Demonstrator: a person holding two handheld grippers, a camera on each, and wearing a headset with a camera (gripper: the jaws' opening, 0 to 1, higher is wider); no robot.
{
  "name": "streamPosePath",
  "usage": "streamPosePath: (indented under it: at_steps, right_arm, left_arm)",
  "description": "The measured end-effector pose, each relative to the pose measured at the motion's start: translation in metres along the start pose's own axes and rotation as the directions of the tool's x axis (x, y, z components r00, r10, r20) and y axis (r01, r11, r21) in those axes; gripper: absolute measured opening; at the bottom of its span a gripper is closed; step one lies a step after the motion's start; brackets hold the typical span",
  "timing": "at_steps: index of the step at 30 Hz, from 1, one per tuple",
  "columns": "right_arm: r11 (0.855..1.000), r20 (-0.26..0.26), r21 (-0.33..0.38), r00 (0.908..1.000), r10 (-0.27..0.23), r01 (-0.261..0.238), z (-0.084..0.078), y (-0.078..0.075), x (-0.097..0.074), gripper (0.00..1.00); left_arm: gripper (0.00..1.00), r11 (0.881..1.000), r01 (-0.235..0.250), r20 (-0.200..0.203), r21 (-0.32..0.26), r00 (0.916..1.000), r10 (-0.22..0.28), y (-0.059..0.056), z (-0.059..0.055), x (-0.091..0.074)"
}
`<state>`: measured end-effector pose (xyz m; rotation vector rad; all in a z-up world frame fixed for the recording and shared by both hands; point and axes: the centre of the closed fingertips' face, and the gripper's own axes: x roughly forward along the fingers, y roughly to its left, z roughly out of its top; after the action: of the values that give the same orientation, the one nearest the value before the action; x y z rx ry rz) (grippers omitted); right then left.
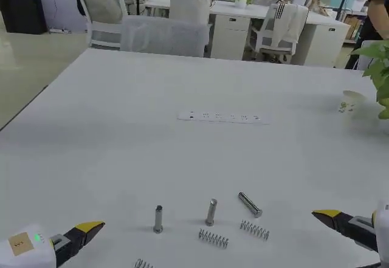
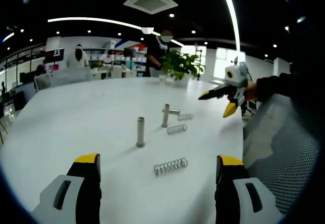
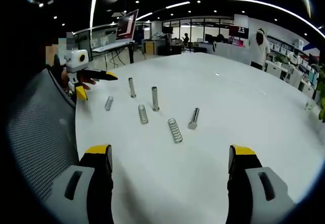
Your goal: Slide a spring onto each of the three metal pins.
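Both my left gripper (image 2: 158,159) and right gripper (image 3: 170,149) are released, empty. Nearest spring (image 2: 170,166) lies just ahead of the left one, upright pin (image 2: 140,131) beyond; I'd pinch it mid-coil, gently

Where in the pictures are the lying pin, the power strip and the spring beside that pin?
Lying pin (image 1: 250,204): head view, middle of its shaft.
Power strip (image 1: 222,116): head view, centre of its top.
Spring beside that pin (image 1: 254,230): head view, its middle coils.

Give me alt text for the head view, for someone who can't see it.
Two upright pins and a fallen pin sit on a white table beside three loose springs. The left gripper and right gripper flank them, empty.
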<state>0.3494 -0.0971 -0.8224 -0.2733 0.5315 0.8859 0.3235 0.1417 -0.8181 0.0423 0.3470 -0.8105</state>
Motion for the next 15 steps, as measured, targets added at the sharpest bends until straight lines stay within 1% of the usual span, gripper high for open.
streamPosePath:
  at_steps: [15]
  right_arm:
    - [1.000, -0.003, 0.008, 1.0000, -0.005, 0.005, -0.0009, -0.0013, -0.0009, 0.95]
  left_arm:
    - [0.89, 1.000, 0.009, -0.008, 0.004, 0.9999, -0.009, 0.0001, -0.0011, 0.0016]
